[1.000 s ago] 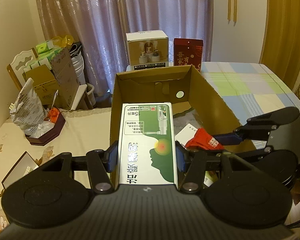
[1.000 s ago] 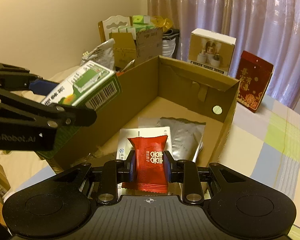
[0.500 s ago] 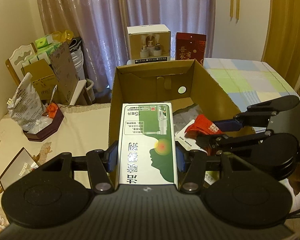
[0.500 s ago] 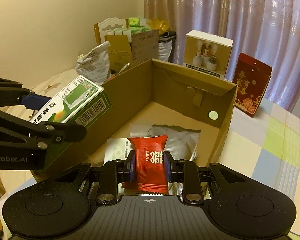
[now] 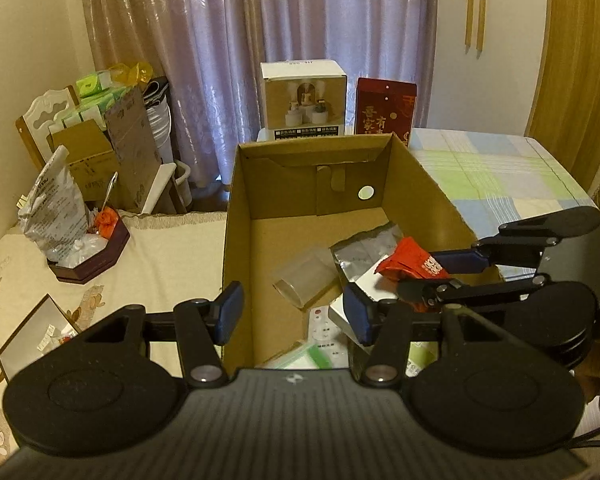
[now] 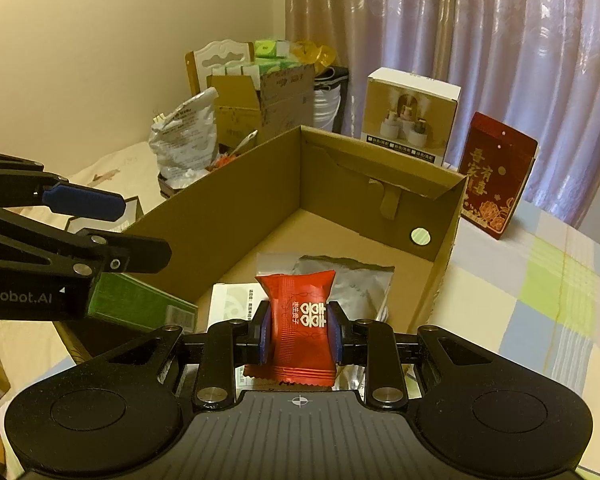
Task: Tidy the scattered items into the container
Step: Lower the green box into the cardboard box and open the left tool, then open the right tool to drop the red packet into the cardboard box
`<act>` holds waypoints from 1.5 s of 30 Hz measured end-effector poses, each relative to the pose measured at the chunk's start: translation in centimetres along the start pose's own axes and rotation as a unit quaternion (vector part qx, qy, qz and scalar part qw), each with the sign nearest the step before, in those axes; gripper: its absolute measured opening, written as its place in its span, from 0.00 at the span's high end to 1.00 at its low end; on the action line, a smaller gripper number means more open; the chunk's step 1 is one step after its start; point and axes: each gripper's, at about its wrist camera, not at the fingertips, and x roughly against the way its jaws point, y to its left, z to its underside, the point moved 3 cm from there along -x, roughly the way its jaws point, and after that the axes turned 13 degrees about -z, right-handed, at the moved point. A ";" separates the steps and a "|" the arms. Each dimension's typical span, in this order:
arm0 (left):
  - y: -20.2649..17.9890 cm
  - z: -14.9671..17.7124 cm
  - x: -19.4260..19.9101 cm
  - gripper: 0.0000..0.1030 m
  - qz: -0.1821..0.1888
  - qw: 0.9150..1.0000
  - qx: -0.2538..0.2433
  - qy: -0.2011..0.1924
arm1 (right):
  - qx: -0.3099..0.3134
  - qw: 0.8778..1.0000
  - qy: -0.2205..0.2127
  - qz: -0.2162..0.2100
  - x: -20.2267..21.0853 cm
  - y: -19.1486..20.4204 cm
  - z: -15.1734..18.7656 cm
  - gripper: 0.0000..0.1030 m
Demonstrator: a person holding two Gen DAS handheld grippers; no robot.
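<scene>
The open cardboard box (image 5: 236,240) (image 6: 240,208) holds a silver pouch (image 5: 364,252) (image 6: 352,284), a clear plastic piece (image 5: 304,280) and a white card (image 6: 232,304). My left gripper (image 5: 293,317) (image 6: 120,228) stands open over the box's near left corner with nothing between its fingers. The green box (image 6: 140,308) lies just below it inside the carton; in the left wrist view the green box (image 5: 320,356) shows only as a blurred edge. My right gripper (image 6: 300,336) (image 5: 420,276) is shut on a red candy packet (image 6: 300,328) (image 5: 412,264), held above the box's near right side.
Behind the carton stand a white product box (image 5: 303,104) and a red gift box (image 5: 384,108). A plaid cloth (image 5: 492,168) covers the right side. To the left sit a dark tray (image 5: 88,264) with a crumpled bag, a small open box (image 5: 36,336), and stacked cartons (image 5: 100,160).
My left gripper has opened and let go of the green box, which dropped into the carton. The right gripper still holds the red packet over the box.
</scene>
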 end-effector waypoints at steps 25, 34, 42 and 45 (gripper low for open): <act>2.8 0.3 2.1 0.51 -0.027 0.999 0.014 -0.012 | 0.017 0.999 -0.014 -0.034 0.4 3.0 -1.7 0.70; 4.0 0.6 2.1 0.51 -0.033 0.999 0.025 -0.011 | 0.029 0.998 0.001 -0.058 -0.6 4.4 -0.8 0.69; 4.1 0.5 2.1 0.51 -0.033 0.999 0.026 -0.009 | 0.035 0.998 -0.005 -0.049 -0.5 4.3 0.0 0.14; 4.1 0.5 2.1 0.51 -0.034 0.999 0.027 -0.008 | 0.039 0.998 -0.012 -0.054 -0.1 4.4 0.0 0.11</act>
